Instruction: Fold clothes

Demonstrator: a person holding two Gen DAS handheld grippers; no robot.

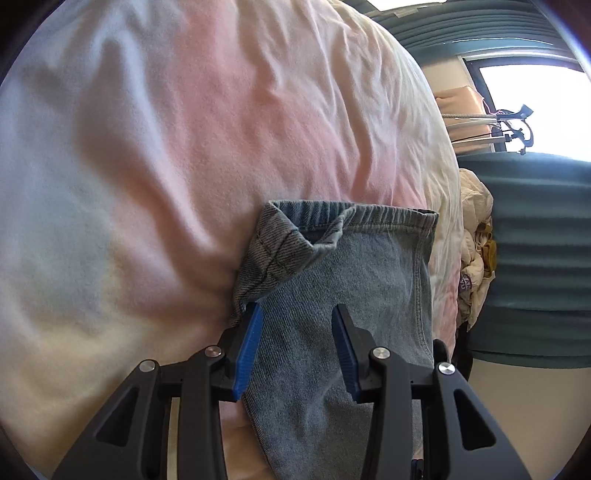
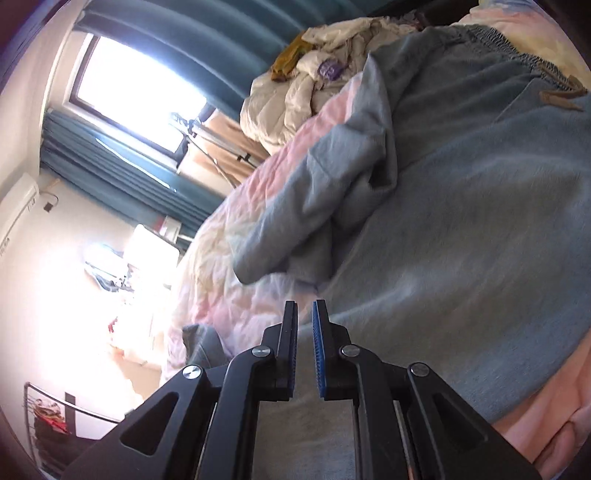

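Left gripper (image 1: 295, 314) angled down, jaws partly apart – over jeans (image 1: 332, 295), gripping nothing | right gripper (image 2: 304, 310) nearly closed, empty – above grey garment (image 2: 461, 240) | bed (image 1: 147, 147) bare leftward

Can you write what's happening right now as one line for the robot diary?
step: folding jeans on bed | left gripper: open over hem | right gripper: shut, empty | jacket: far edge

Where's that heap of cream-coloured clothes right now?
The cream clothes heap sits at the far edge of the bed beside the green curtain, beyond the grey-blue trousers; the left view shows it at right.
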